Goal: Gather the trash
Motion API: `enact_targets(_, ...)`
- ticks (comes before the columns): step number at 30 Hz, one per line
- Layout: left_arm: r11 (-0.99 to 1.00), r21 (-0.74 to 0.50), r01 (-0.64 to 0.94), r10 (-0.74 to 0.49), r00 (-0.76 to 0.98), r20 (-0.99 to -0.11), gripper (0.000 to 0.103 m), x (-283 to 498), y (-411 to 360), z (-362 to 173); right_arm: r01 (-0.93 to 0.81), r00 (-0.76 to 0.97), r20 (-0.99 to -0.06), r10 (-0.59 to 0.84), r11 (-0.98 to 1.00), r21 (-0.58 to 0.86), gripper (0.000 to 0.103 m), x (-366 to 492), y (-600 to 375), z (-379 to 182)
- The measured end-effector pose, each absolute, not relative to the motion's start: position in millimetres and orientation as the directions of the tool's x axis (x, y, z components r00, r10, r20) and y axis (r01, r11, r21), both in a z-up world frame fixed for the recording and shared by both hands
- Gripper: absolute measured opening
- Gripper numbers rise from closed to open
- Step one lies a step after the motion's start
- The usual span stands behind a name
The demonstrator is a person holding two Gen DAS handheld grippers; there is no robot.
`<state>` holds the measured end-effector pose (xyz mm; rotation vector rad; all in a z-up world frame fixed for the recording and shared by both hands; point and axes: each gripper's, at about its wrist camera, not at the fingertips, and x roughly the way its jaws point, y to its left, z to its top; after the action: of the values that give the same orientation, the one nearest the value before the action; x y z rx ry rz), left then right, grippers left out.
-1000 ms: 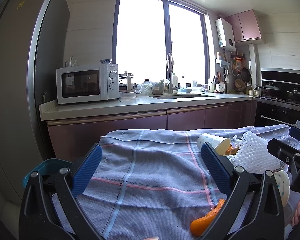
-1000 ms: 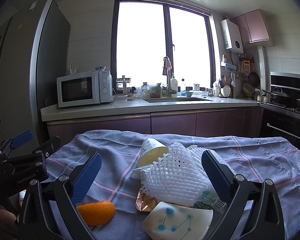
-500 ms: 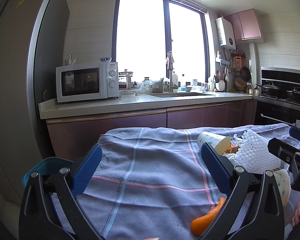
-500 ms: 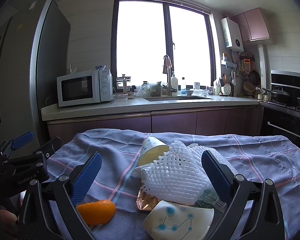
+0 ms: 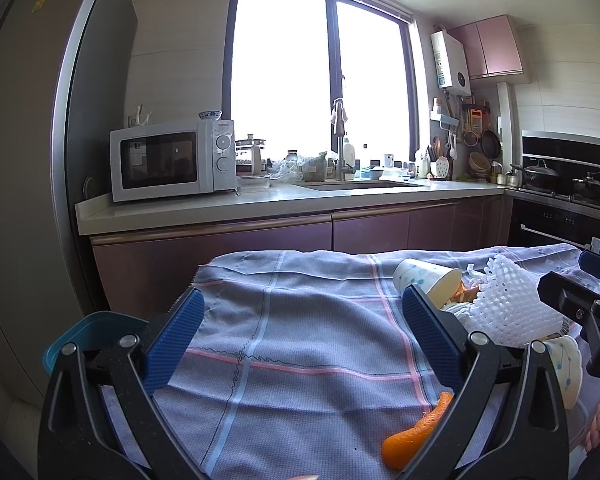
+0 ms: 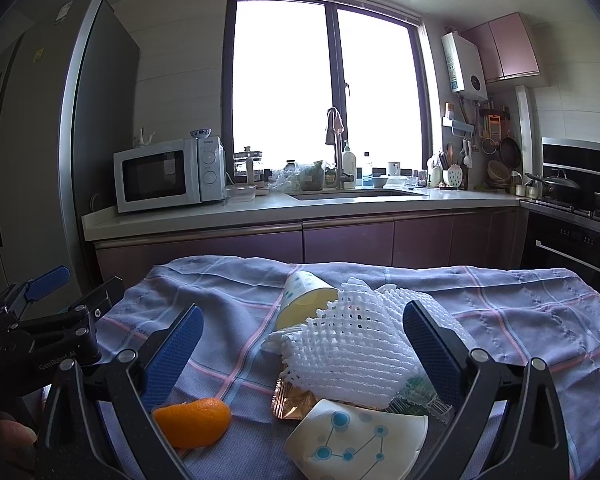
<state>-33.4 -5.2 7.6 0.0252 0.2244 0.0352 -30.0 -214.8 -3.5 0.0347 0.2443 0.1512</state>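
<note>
Right now I have both sets of tongs spread wide and gripping nothing, held low over the checked cloth [image 6: 500,304] so I can size up the heap before committing. The right gripper [image 6: 303,344] frames the trash: the white foam net [image 6: 352,344] lies on top of a gold foil wrapper [image 6: 290,400], with a tipped paper cup [image 6: 304,300] just behind it, mouth facing me and, as far as I can see, with nothing in it. A flattened dotted cup [image 6: 356,444] and the orange peel [image 6: 192,422] sit nearest. My left gripper [image 5: 303,340] faces bare cloth, the peel at its right finger. Beyond the table's left edge shows a teal bin [image 5: 88,336]; its inside is hidden, but I judge it the drop point.
</note>
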Motion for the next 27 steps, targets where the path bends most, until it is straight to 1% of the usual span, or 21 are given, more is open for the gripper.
enact_targets(8, 0.999, 0.031, -0.022, 0.029, 0.97, -0.242, 0.097, -29.6, -5.6, 3.7, -0.147, 0.954, -0.256, 0.158, 0.987, 0.062, 0.097, -30.6, -222.0, -2.9)
enact_targets(12, 1.0, 0.027, -0.003, 0.01, 0.962, -0.273, 0.097, -22.8, -5.4, 1.1, -0.148, 0.943, -0.291, 0.164, 0.986, 0.076, 0.097, -31.6, -231.1, -6.0)
enact_targets(15, 1.0, 0.022, 0.016, -0.008, 0.952, -0.307, 0.097, -17.3, -3.1, -4.6, -0.139, 0.925, -0.342, 0.164, 0.986, 0.097, 0.097, -30.8, -243.4, -12.8)
enact_targets(19, 0.996, 0.014, 0.087, -0.074, 0.912, -0.402, 0.097, -4.2, -1.6, -18.8, -0.107, 0.9, -0.411, 0.147, 0.987, 0.119, 0.097, -32.2, -262.3, -27.0)
enact_targets(23, 0.987, -0.002, 0.16, -0.142, 0.87, -0.472, 0.097, 1.6, -4.9, -36.3, -0.081, 0.874, -0.462, 0.151, 0.983, 0.167, 0.097, -34.6, -280.9, -40.9)
enact_targets(26, 0.974, -0.017, 0.228, -0.205, 0.837, -0.507, 0.097, 0.7, -10.4, -46.4, -0.086, 0.856, -0.485, 0.178, 0.975, 0.205, 0.091, -36.5, -287.6, -47.3)
enact_targets(27, 0.966, -0.03, 0.256, -0.234, 0.823, -0.518, 0.097, 0.9, -12.3, -48.7, -0.093, 0.851, -0.49, 0.19, 0.972, 0.215, 0.087, -36.7, -288.3, -49.4)
